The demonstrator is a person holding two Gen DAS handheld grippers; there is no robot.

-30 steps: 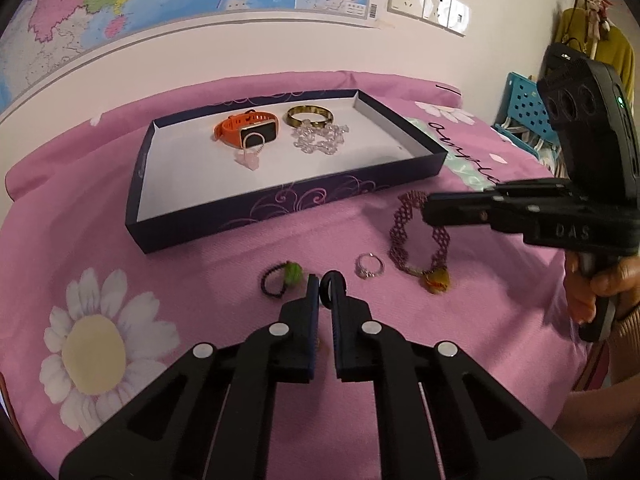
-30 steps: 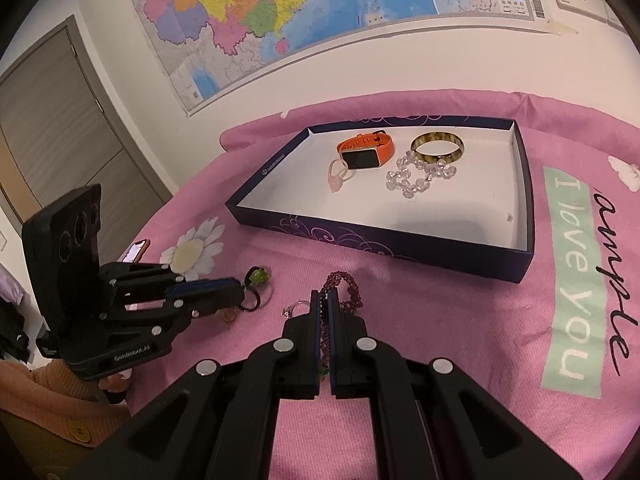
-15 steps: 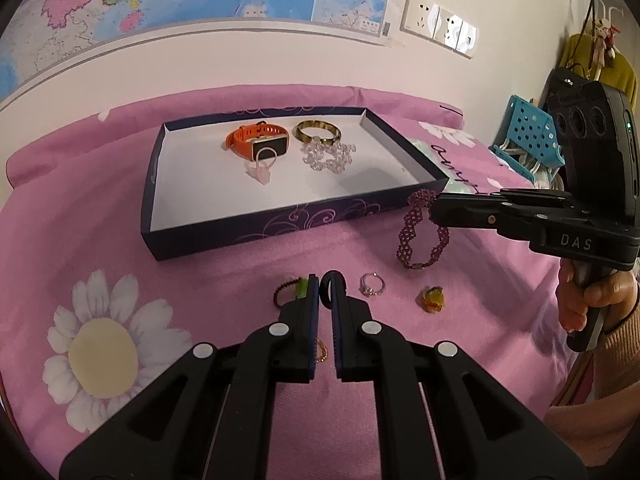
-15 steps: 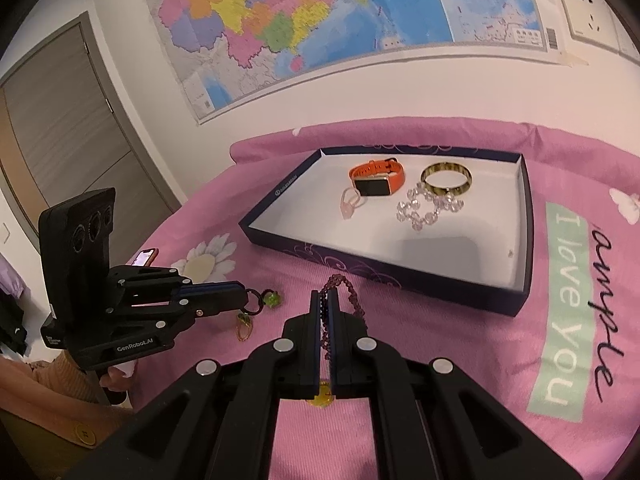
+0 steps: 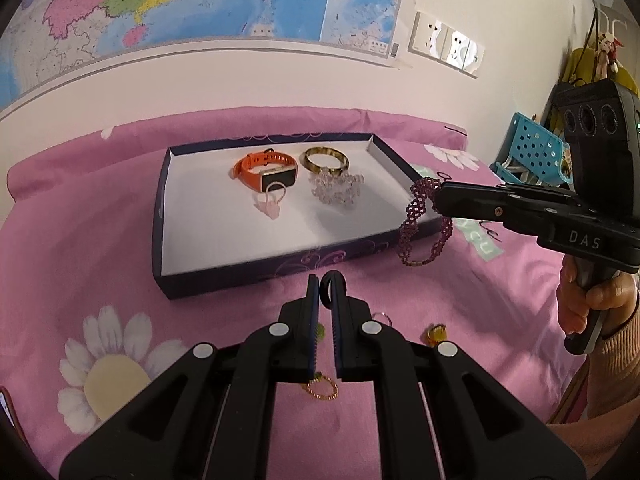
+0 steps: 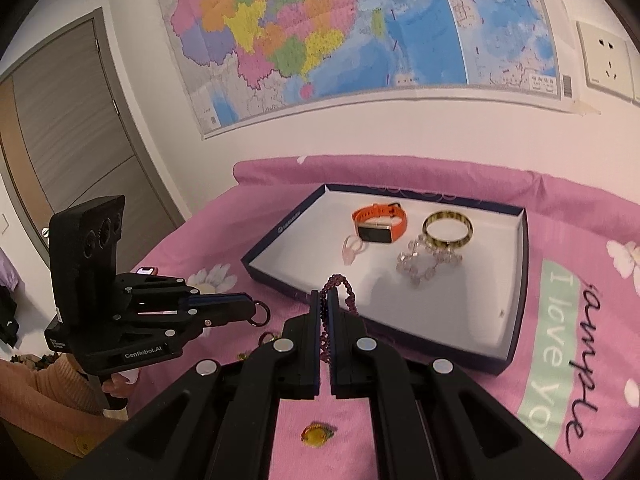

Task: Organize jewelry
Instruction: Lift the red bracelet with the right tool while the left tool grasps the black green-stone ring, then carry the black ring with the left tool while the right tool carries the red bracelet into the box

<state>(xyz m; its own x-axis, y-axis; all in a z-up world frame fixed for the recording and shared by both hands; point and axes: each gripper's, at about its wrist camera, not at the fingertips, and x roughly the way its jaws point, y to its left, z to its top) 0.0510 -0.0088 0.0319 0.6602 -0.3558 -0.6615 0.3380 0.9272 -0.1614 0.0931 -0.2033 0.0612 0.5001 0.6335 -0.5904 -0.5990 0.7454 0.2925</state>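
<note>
My left gripper (image 5: pixel 325 286) is shut on a black elastic band (image 5: pixel 334 285), whose loop sticks out at the fingertips. A green bead (image 5: pixel 319 330) shows lower in the gap. From the right wrist view, the left gripper (image 6: pixel 250 312) hovers left of the tray. My right gripper (image 6: pixel 325 300) is shut on a maroon beaded bracelet (image 6: pixel 346 290). That bracelet (image 5: pixel 424 224) dangles from the right gripper (image 5: pixel 438 196) at the right front corner of the dark blue tray (image 5: pixel 280 270). Inside the tray are an orange watch (image 5: pixel 266 172), a gold bangle (image 5: pixel 324 158), a crystal bracelet (image 5: pixel 338 190) and a pink ring (image 5: pixel 270 204).
On the pink flowered cloth near me lie a silver ring (image 5: pixel 380 316), an amber ring (image 5: pixel 436 334) and a gold chain ring (image 5: pixel 322 386). The amber ring (image 6: pixel 316 434) shows under my right gripper. The tray's front wall (image 6: pixel 420 344) stands ahead. A hand (image 5: pixel 600 300) grips the right handle.
The right gripper has lifted the maroon bracelet off the cloth and carried it up toward the tray's corner. The left gripper has risen with the black band; the loose rings stayed put.
</note>
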